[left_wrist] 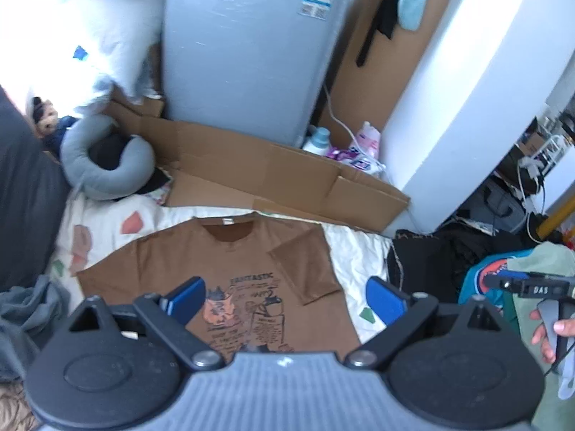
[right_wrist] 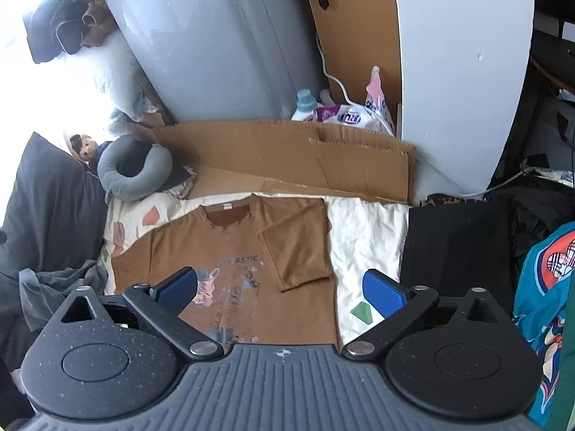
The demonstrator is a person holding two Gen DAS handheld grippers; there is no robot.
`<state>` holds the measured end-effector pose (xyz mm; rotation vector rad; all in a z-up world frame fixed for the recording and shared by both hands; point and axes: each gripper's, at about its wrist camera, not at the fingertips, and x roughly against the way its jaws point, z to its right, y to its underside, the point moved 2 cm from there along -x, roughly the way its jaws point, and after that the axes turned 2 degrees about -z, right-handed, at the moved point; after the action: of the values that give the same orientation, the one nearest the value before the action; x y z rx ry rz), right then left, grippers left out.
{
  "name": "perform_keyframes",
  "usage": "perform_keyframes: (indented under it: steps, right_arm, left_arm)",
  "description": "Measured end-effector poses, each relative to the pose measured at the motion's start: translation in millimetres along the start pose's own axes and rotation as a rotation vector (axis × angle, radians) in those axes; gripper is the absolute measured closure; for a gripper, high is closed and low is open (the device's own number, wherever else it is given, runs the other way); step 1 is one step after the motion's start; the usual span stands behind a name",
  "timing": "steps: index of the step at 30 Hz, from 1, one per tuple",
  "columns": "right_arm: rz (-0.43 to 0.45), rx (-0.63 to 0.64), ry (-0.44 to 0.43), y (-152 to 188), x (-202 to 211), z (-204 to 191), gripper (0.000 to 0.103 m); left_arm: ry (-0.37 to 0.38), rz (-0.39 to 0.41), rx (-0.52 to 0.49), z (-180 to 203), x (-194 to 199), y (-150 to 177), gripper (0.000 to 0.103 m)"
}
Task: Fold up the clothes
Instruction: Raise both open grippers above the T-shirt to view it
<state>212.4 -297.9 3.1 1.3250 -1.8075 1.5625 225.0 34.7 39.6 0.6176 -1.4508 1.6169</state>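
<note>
The brown T-shirt [left_wrist: 215, 262] lay flat, print side up, on the white patterned sheet [left_wrist: 355, 251], collar toward 12 o'clock. Its right-side sleeve [left_wrist: 305, 269] was folded inward over the body; the other side remained spread toward 9 o'clock. The left gripper [left_wrist: 285, 301] hung above the shirt with jaws wide apart and nothing between the blue pads [left_wrist: 187, 300]. The right gripper [right_wrist: 280, 292] was likewise spread wide and empty, above the shirt's lower half. In the left wrist view, a hand [left_wrist: 550, 330] on the other gripper's handle showed at 3 o'clock. A flattened cardboard sheet [right_wrist: 287, 158] lay beyond the collar at 12 o'clock. A grey neck pillow [right_wrist: 133, 172] sat at 10 o'clock. A black folded garment [right_wrist: 456, 248] lay at 3 o'clock beside the sheet, and a teal printed garment [right_wrist: 542, 287] lay further out.
</note>
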Motion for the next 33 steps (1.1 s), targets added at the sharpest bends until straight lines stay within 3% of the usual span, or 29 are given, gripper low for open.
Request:
perform_keyframes:
  steps: [10, 15, 22, 33]
  right_arm:
    - [-0.01, -0.066, -0.082, -8.5, -4.3, -21.7, 0.001]
    - [-0.029, -0.053, -0.109, -6.6, -22.6, -44.2, 0.001]
    - [-0.06, 0.001, -0.125, -8.0, -51.6, -75.9, 0.001]
    - [-0.082, -0.02, -0.09, -13.8, -128.9, -99.5, 0.001]
  left_arm:
    - [-0.079, 0.008, 0.023, -42.4, 37.5, 9.5, 0.005]
    - [-0.073, 0.016, 0.076, -75.3, 43.5, 18.1, 0.005]
    - [-0.134, 0.014, 0.137, -128.1, 31.8, 25.3, 0.005]
    - [-0.124, 0.013, 0.176, -192.8, -12.7, 44.2, 0.005]
